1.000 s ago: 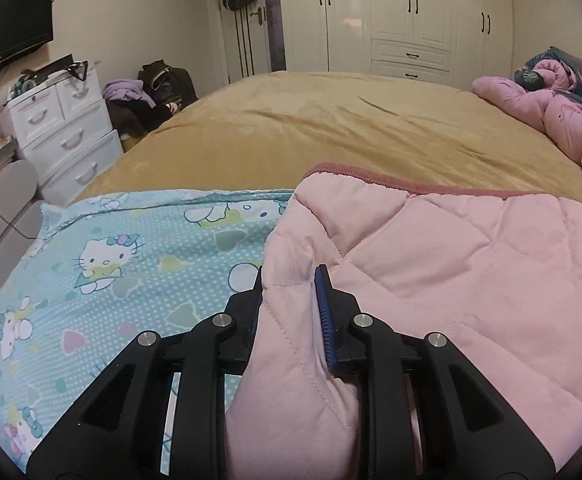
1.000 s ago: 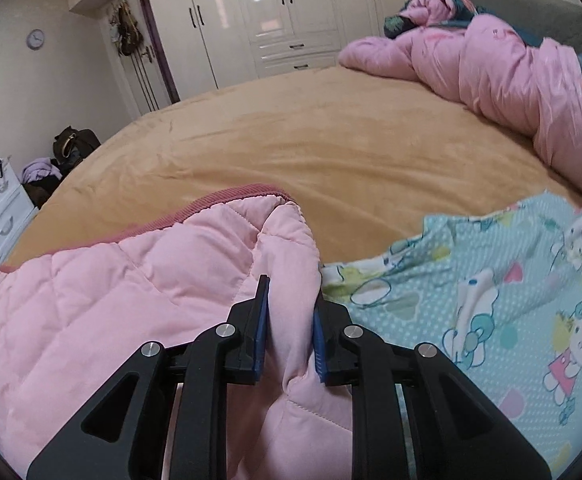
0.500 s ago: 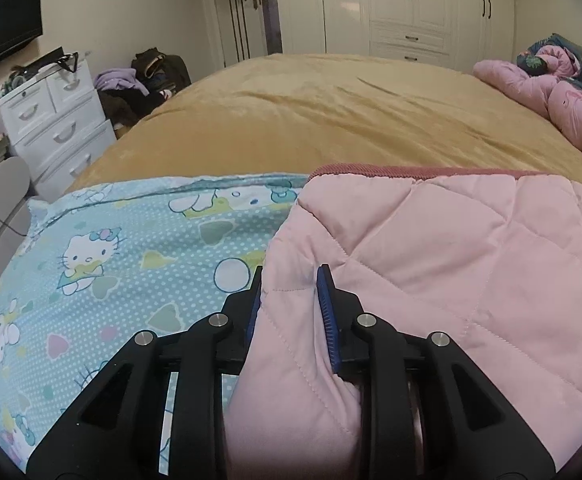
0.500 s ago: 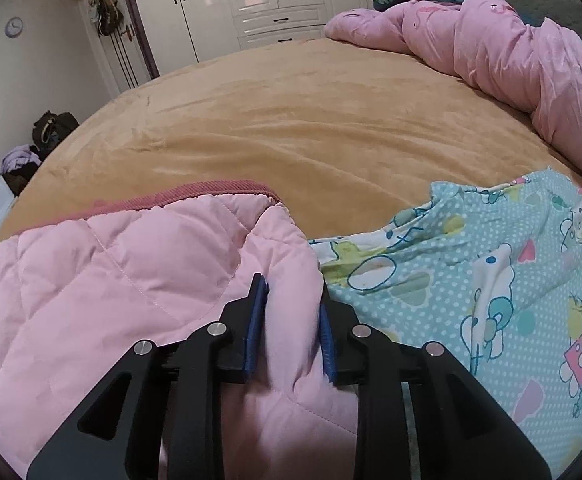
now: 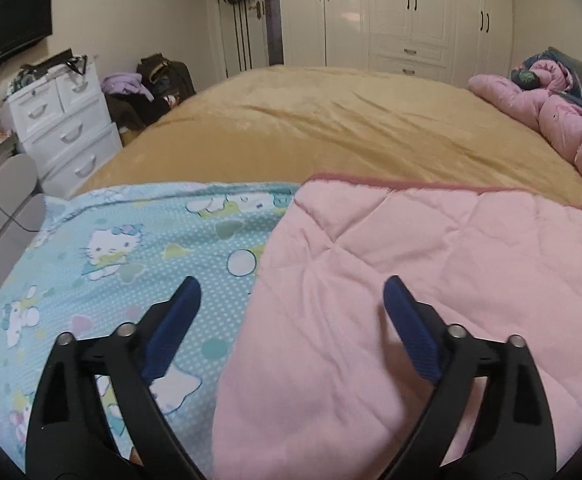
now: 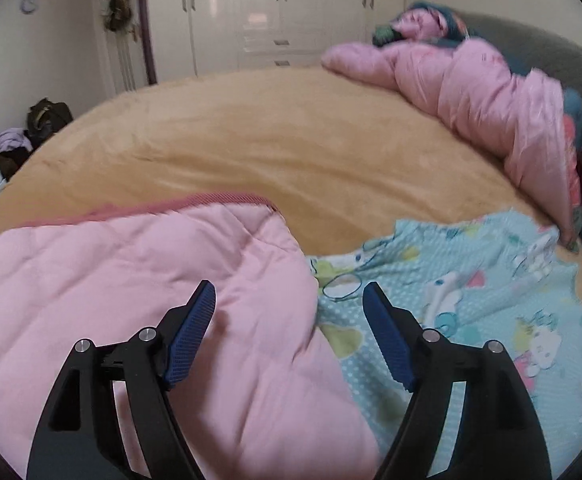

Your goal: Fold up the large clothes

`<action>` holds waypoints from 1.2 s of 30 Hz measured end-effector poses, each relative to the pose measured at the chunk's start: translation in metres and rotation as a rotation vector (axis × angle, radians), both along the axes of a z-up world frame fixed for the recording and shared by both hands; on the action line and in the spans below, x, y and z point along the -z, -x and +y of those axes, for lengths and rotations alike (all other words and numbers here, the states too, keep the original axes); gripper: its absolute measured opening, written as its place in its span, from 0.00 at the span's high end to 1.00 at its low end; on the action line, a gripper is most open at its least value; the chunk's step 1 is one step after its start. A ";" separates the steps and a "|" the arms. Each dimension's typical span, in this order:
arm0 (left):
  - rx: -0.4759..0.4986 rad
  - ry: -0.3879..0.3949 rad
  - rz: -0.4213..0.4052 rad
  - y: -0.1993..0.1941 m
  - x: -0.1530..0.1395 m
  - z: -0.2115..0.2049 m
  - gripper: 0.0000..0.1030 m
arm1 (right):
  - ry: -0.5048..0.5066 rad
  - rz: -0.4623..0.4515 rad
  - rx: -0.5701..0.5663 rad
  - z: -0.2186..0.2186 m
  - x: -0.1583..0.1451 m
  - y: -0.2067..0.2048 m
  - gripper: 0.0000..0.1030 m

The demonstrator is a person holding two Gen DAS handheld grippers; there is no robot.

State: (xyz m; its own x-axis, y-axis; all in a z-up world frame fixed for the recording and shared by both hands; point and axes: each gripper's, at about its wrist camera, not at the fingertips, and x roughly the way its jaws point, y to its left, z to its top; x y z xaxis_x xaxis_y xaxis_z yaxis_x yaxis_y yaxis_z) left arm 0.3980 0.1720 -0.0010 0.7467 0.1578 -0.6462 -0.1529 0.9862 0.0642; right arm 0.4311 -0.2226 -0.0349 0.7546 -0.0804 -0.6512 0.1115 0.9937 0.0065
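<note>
A pink quilted garment [image 5: 411, 272] with a darker pink trim lies folded over on a light-blue cartoon-print side [image 5: 123, 256] on the tan bed. My left gripper [image 5: 291, 292] is open, its blue pads straddling the pink fold's left edge, holding nothing. In the right wrist view the same pink garment [image 6: 123, 280] lies left and the blue print [image 6: 471, 288] right. My right gripper [image 6: 289, 296] is open above the pink fold's right edge.
The tan bedspread [image 5: 331, 136] stretches away beyond the garment. A pink duvet heap [image 6: 471, 88] lies at the bed's far right against a grey headboard. White drawers [image 5: 63, 128], bags and a TV stand at the left; white wardrobes [image 5: 391, 16] line the far wall.
Both grippers were shut on the pink fold's edges and have opened, letting the fabric drop flat onto the blue-print layer. Both have lifted back slightly.
</note>
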 end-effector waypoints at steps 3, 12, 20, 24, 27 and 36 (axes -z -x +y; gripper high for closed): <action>0.004 0.036 -0.041 0.020 -0.017 -0.009 0.09 | -0.021 -0.092 -0.082 0.016 -0.024 0.033 0.09; 0.198 0.157 0.018 0.049 -0.005 -0.086 0.09 | -0.085 -0.008 -0.388 0.100 -0.024 0.070 0.07; 0.208 0.081 0.129 0.031 0.042 -0.107 0.08 | -0.074 0.187 -0.384 0.133 0.019 0.035 0.04; 0.202 0.103 0.138 0.022 0.054 -0.103 0.08 | -0.057 0.225 -0.373 0.142 0.031 0.021 0.04; 0.193 0.086 0.144 0.016 0.059 -0.107 0.08 | -0.058 0.238 -0.361 0.145 0.039 0.011 0.04; 0.164 0.137 0.112 0.023 0.052 -0.103 0.08 | -0.095 0.208 -0.314 0.143 0.036 0.019 0.04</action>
